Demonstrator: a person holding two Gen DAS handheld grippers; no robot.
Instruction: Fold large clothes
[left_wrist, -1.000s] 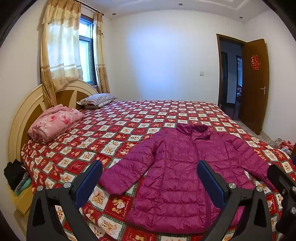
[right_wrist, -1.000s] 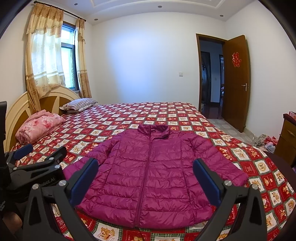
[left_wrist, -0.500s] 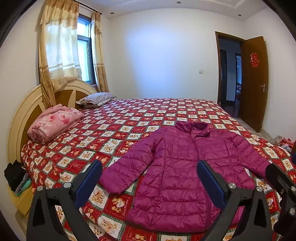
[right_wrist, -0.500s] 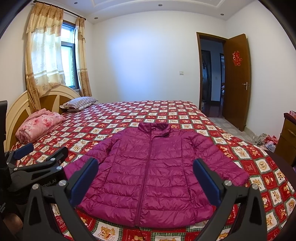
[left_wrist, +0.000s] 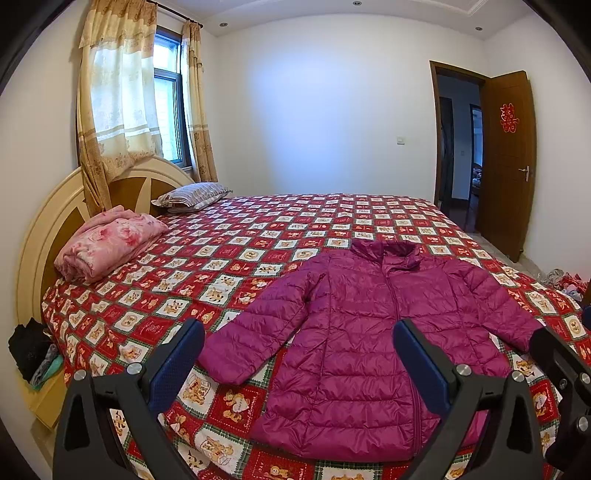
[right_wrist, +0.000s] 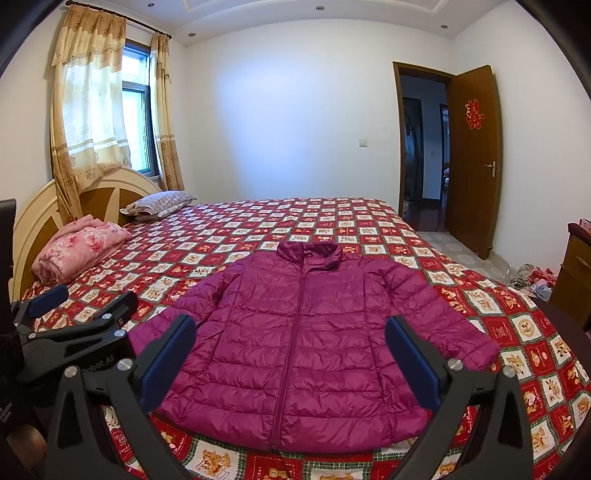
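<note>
Bright daylight from window (left_wrist: 168, 110); sharp, fisheye-bent edges.

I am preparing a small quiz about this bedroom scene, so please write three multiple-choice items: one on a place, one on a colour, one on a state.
1. Where does the folded pink floral blanket lie?
A. on the bed by the headboard
B. on the floor by the door
C. on top of the jacket

2. What colour is the quilted puffer jacket?
A. navy blue
B. magenta purple
C. mustard yellow

3. How does the jacket lie on the red patchwork bedspread?
A. folded in half
B. rolled into a bundle
C. spread flat, zipped, sleeves out

Answers:
1 A: the blanket rests at the head end, near the striped pillow.
2 B: the whole jacket is magenta purple in both wrist views.
3 C: both sleeves stretch to the sides, and the open left gripper and open right gripper hold nothing.
</note>
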